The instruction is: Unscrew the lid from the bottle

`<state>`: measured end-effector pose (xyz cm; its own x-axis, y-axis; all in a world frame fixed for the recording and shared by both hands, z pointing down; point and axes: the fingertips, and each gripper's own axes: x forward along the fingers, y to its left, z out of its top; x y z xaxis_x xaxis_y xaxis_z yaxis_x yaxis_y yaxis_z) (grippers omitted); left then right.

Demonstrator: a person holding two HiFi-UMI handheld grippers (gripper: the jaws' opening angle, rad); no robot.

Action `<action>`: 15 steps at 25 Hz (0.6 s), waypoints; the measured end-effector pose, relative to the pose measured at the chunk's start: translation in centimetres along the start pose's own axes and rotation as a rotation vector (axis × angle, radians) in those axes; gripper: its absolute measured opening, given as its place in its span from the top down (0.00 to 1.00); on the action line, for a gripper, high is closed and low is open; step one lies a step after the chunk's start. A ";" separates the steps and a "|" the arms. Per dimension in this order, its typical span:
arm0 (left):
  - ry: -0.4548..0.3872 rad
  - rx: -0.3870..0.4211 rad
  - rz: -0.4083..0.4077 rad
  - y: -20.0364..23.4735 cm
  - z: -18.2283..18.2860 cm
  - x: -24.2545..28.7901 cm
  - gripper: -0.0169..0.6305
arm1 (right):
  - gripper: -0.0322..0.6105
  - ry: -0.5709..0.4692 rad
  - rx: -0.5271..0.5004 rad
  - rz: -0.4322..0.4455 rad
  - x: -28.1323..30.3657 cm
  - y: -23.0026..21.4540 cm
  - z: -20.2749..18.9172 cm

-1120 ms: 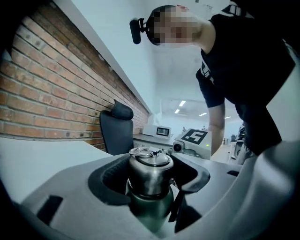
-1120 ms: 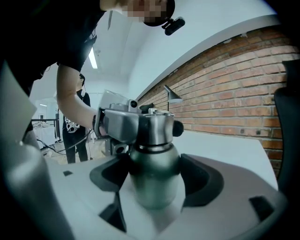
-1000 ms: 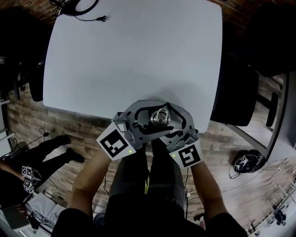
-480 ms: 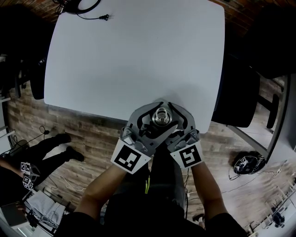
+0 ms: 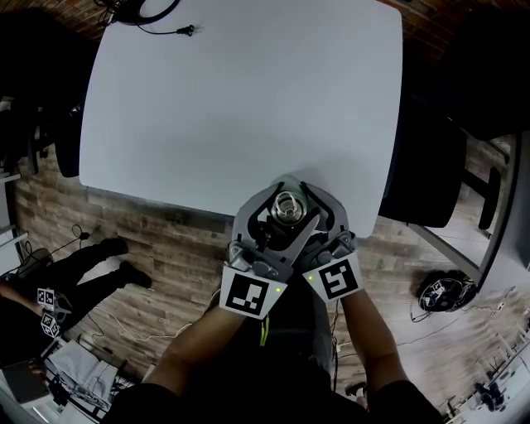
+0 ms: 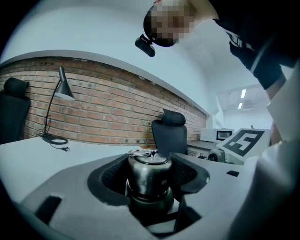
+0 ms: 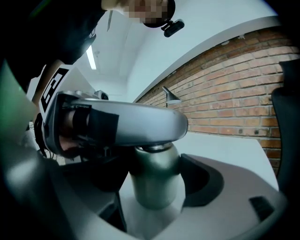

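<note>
A metal bottle [image 5: 287,207] stands at the near edge of the white table [image 5: 232,99]. Both grippers meet round it from my side. In the left gripper view its shiny lid [image 6: 149,164] with a ring on top sits between the pads of my left gripper [image 6: 149,174], which is shut on it. The darker green body [image 6: 150,202] shows just below the lid. My right gripper [image 7: 154,180] is shut on that green body [image 7: 154,183] lower down. One grey jaw of the left gripper crosses above the bottle in the right gripper view and hides the lid there.
A desk lamp [image 6: 61,84] and its black cable [image 5: 145,12] lie at the table's far left corner. A black office chair [image 5: 422,166] stands at the right side of the table. Brick wall lies beyond. Wooden floor and my legs are below the grippers.
My left gripper has swung round the bottle: its marker cube moved right and toward me, jaws staying on the lid. The right gripper and the bottle have hardly moved.
</note>
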<state>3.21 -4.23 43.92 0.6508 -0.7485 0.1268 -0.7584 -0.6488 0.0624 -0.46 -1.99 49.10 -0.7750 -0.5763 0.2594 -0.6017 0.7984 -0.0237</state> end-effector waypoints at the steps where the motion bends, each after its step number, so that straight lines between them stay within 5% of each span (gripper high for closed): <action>1: -0.008 0.007 -0.010 -0.1 0.0 0.0 0.57 | 0.45 0.001 0.003 -0.002 0.0 0.0 -0.1; 15: -0.015 0.005 -0.119 -0.5 0.2 -0.2 0.57 | 0.45 0.032 0.001 0.001 -0.1 0.1 -0.2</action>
<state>3.44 -3.75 43.67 0.7366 -0.6682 0.1045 -0.6757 -0.7337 0.0712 -0.37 -1.85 49.23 -0.7689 -0.5698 0.2902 -0.6012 0.7987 -0.0245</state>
